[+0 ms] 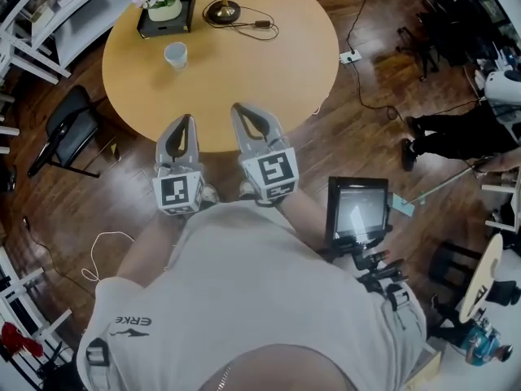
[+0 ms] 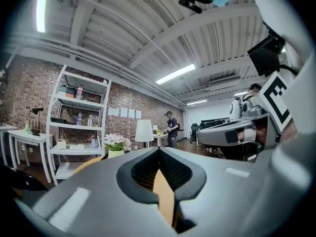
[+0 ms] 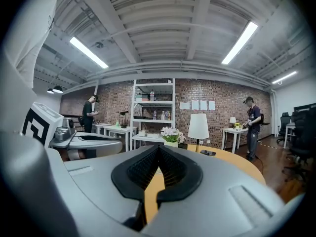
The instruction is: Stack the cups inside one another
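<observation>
A single white cup (image 1: pixel 176 54) stands upright on the left part of the round wooden table (image 1: pixel 269 63). Both grippers hover side by side over the table's near edge, well short of the cup. My left gripper (image 1: pixel 187 118) has its jaws shut with nothing between them; the left gripper view shows its dark pads (image 2: pixel 148 169) meeting. My right gripper (image 1: pixel 238 107) is likewise shut and empty, and its pads (image 3: pixel 170 171) are pressed together. The cup is hidden behind the jaws in both gripper views.
A flower pot (image 1: pixel 165 6) in a black tray, a lamp base (image 1: pixel 223 10) and a phone with a cable (image 1: pixel 262 24) sit at the table's far side. A black chair (image 1: pixel 69 129) stands left of the table, a monitor (image 1: pixel 356 210) at the right. Cables cross the floor.
</observation>
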`<state>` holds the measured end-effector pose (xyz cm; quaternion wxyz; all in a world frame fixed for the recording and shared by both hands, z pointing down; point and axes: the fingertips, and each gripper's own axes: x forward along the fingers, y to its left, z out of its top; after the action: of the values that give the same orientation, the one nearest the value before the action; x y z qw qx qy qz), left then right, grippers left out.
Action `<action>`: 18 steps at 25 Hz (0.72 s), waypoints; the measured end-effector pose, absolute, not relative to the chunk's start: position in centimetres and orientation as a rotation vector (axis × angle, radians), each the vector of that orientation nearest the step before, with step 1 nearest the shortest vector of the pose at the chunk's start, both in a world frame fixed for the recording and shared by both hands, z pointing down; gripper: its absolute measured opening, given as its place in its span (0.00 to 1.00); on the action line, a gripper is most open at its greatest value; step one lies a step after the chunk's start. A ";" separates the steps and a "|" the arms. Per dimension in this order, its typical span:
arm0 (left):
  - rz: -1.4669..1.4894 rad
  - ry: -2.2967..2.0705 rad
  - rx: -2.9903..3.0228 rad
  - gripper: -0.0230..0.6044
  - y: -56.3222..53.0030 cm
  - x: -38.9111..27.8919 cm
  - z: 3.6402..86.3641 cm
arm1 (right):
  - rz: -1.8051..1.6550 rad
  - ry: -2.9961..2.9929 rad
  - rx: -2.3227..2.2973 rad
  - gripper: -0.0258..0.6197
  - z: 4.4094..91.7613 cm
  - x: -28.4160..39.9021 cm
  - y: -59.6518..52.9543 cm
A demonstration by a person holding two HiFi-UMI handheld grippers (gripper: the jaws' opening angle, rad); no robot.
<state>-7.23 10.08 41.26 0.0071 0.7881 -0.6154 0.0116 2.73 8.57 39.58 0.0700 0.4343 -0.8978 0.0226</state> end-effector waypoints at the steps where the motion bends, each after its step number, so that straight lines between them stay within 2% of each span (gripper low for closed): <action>1: 0.034 -1.921 2.464 0.04 10.2 -7.3 41.3 | 0.070 -2.701 1.306 0.06 39.5 2.7 8.8; 18: 0.049 -1.913 2.477 0.04 9.5 -8.3 41.4 | 0.080 -2.713 1.301 0.06 39.5 1.4 8.8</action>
<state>-8.34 9.54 41.35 0.0057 0.7913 -0.6112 0.0155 1.40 8.84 39.49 0.0661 0.4312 -0.8994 0.0265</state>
